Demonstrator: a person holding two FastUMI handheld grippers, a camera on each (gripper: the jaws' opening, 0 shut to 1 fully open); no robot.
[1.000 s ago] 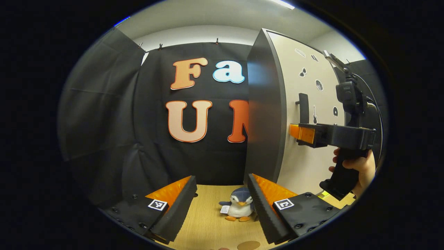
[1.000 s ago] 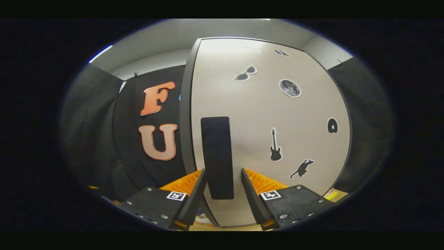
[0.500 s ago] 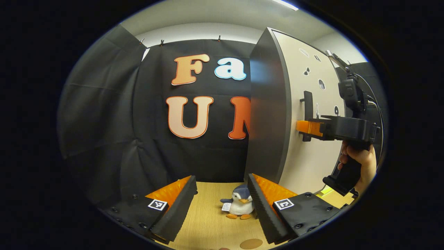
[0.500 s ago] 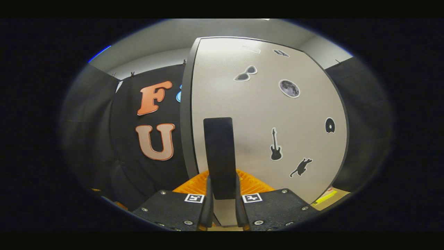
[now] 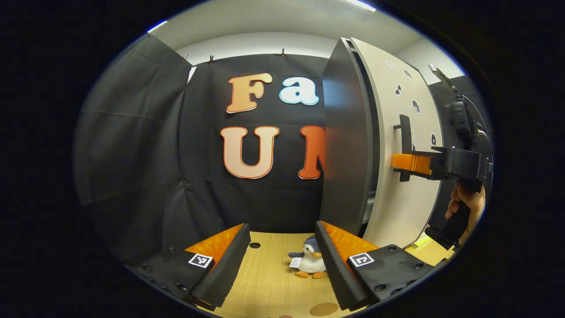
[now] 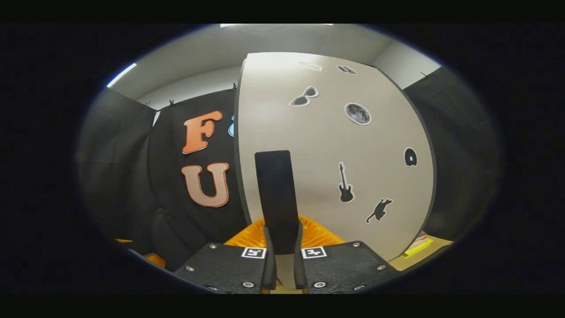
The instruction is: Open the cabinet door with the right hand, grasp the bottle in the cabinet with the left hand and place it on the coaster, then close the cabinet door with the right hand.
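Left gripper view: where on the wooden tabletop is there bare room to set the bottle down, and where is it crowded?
Bare wood lies on the tabletop between the left gripper fingers, bordered by the plush penguin on the right and the small hole behind. The round coaster near the bottom edge is uncovered. It is crowded by the cabinet, where the penguin sits.

Left tongs [image 5: 282,260] agape, door [image 5: 397,145] ajar

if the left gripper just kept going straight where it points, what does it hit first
Probably the plush penguin, standing on the wooden table between the open left gripper fingers, close to the right one. Past it hangs the black cloth wall. Depth is hard to judge here.
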